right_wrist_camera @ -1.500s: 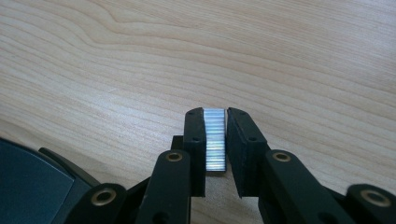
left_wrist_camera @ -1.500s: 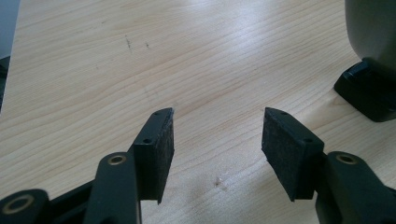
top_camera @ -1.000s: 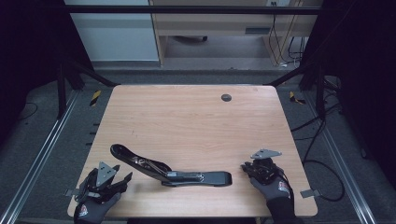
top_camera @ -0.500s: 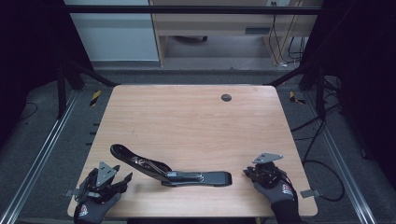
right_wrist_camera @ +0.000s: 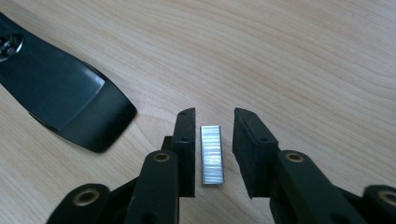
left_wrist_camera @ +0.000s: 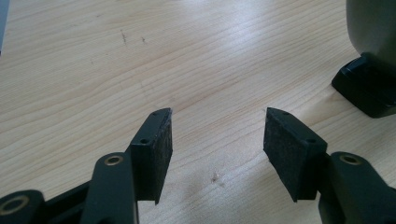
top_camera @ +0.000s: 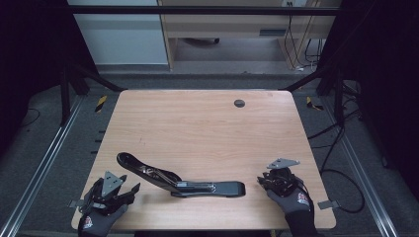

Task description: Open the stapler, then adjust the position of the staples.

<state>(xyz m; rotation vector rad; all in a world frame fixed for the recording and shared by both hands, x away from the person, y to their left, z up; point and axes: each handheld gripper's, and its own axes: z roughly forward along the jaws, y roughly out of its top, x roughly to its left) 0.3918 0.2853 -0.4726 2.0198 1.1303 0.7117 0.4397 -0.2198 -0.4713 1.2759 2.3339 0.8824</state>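
Stapler: black, opened out flat-ish on the wooden counter near its front edge; its upper arm rises to the left, tilted up off the base, and its base lies flat, running to the right.
Stapler in the right gripper view: the rounded black end of the base lies to the upper left of the fingers, near them but apart.
Stapler in the left gripper view: a black corner and a pale blurred part above it sit at the far right edge; which part of the stapler this is I cannot tell.
Staple strip: a short silver block of staples lying on the counter, lengthwise between the right fingers; it seems to lie against the left finger, with a gap to the right one.
Right gripper: held in a gloved hand at the front right of the counter, just beyond the stapler's base end; fingers narrowly spread around the strip, not pinching it.
Left gripper: held in a gloved hand at the front left corner of the counter, near the raised arm of the stapler; fingers spread wide over bare wood, nothing between them.
Counter: light wood grain, with a small dark round grommet near the far edge.
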